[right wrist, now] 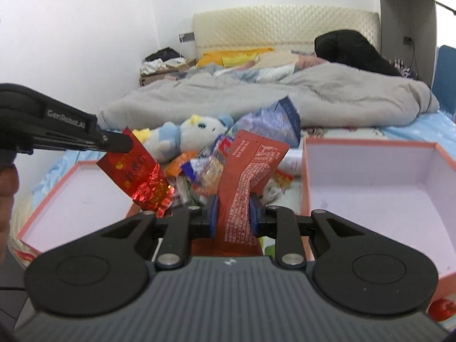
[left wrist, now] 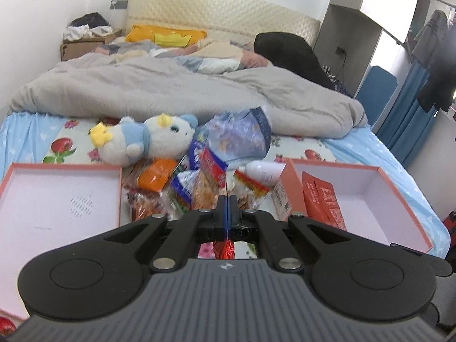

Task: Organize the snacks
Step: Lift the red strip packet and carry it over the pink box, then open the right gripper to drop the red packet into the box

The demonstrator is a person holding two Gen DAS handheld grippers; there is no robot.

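Observation:
A pile of snack packets point(left wrist: 199, 182) lies on the bed between two pink boxes; the pile also shows in the right wrist view point(right wrist: 205, 171). My left gripper point(left wrist: 227, 199) is shut on a red foil packet point(right wrist: 136, 173), held by its top edge above the left box point(right wrist: 77, 196). My right gripper point(right wrist: 234, 213) is shut on a red-orange pouch point(right wrist: 248, 165), held upright just left of the right box point(right wrist: 379, 188). In the left wrist view that pouch point(left wrist: 322, 199) shows over the right box point(left wrist: 370, 196), and the left box point(left wrist: 57, 196) is at the left.
A blue and white plush toy point(left wrist: 142, 139) lies behind the pile, with a white bottle point(left wrist: 262, 171) beside the right box. A rumpled grey duvet point(left wrist: 171, 91) covers the far bed. A cardboard box point(left wrist: 82, 45) and shelving point(left wrist: 347, 42) stand near the headboard.

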